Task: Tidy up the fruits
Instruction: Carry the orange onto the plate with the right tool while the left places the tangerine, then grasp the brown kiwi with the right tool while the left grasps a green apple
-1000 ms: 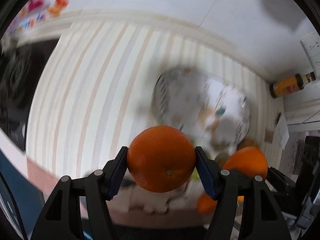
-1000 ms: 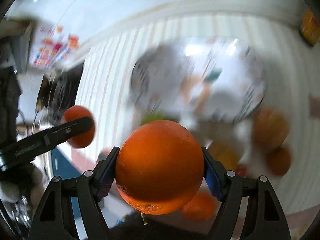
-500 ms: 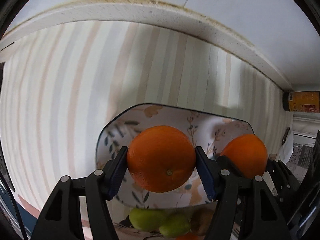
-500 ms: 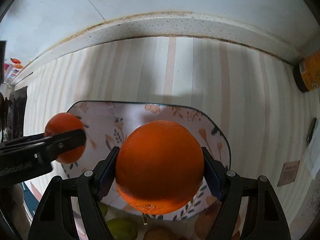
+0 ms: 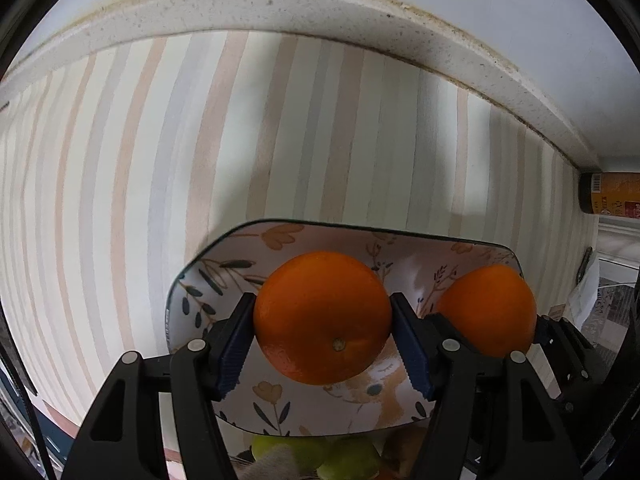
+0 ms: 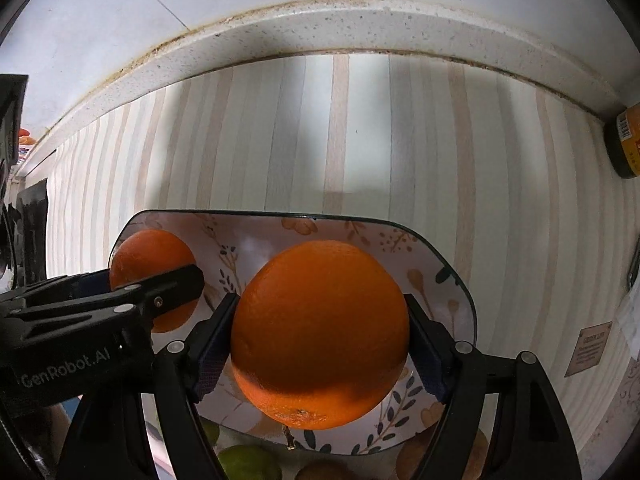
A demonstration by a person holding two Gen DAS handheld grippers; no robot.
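Note:
My left gripper (image 5: 322, 340) is shut on an orange (image 5: 322, 316) and holds it over the left part of a floral plate (image 5: 208, 280). My right gripper (image 6: 320, 344) is shut on a second, larger-looking orange (image 6: 320, 332) over the same plate (image 6: 440, 276). Each view shows the other gripper's orange beside it: the right one (image 5: 488, 310) in the left wrist view, the left one (image 6: 150, 264) in the right wrist view. I cannot tell whether the oranges touch the plate.
Green fruits (image 5: 348, 460) and brownish fruits (image 6: 476, 452) lie on the striped cloth (image 5: 120, 160) just in front of the plate. An orange-labelled bottle (image 5: 612, 198) lies at the far right by the wall ledge (image 6: 320, 24). A small card (image 6: 588, 348) lies right of the plate.
Both grippers moved forward and down with their oranges, from above the loose fruit to low over the plate. Both grips stayed shut.

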